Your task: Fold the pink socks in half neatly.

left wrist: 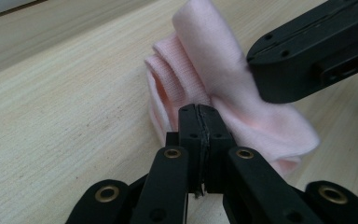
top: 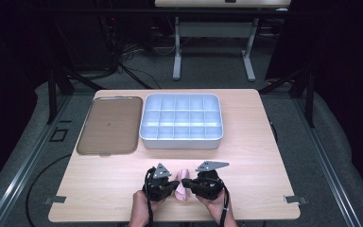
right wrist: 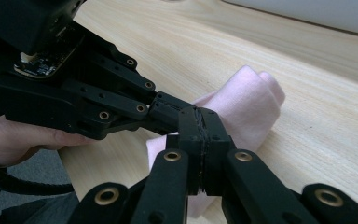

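High view: pink sock (top: 183,187) sat bottom center of the frame, between the left gripper (top: 172,185) and right gripper (top: 187,182), both forearms coming in low from the bottom edge. Left gripper view: jaws pressed together, pinching the sock's cuff edge. Right gripper view: jaws clamped shut on the fabric too. I'd keep both pinches firm and fold slowly so nothing slips.

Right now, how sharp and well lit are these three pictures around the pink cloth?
High view: table evenly lit, surroundings dark, pink cloth small. Left gripper view: cloth sharp, near jaw links soft. Right gripper view: cloth clear, left gripper dark.
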